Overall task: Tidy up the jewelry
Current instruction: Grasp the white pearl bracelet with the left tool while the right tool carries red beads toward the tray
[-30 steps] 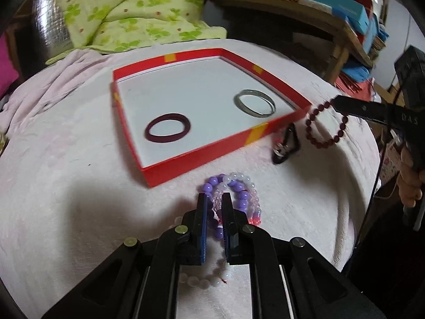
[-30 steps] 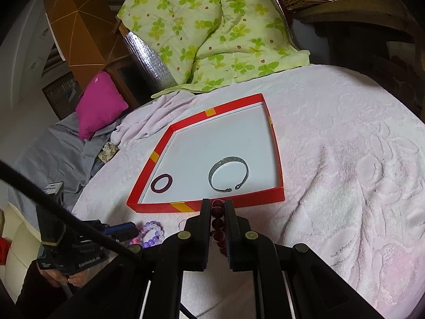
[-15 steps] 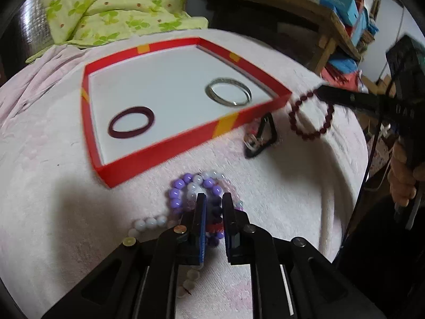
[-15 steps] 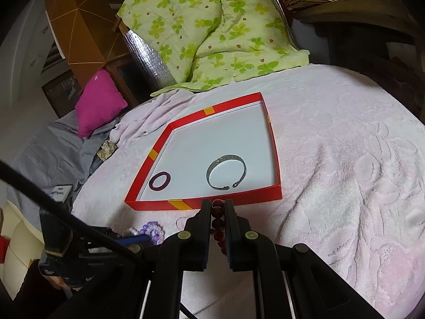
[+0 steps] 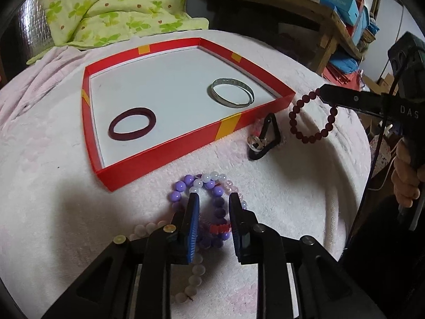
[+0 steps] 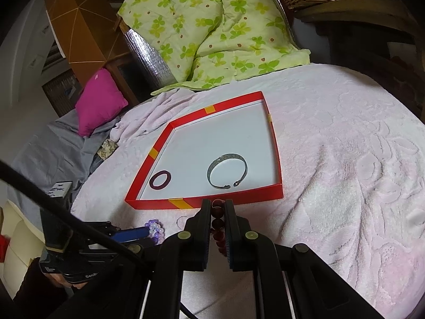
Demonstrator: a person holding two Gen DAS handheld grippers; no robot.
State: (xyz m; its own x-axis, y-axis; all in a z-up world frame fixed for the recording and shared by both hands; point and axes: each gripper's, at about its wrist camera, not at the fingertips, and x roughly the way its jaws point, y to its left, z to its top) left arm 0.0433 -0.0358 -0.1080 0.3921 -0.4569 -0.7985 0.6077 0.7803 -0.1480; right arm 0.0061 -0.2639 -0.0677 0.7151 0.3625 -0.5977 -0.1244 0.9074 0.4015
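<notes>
Two fisheye wrist views, both low over the bed and aimed at the red tray.

The left wrist camera looks forward past its own tool point(image 5: 212, 199) from the tray's point(image 5: 159, 148) near long side, close to the pink cover point(image 5: 53, 186), with shelves far right. The right wrist camera sits higher and further back behind its tool point(image 6: 215, 207), facing the tray point(image 6: 228, 199) from another side (green quilt point(image 6: 212, 26) far beyond). Both share the tray, the silver bangle point(image 5: 230, 95) point(image 6: 227, 170), the dark ring point(image 5: 132, 123) point(image 6: 160, 180), and each other's tool.
</notes>
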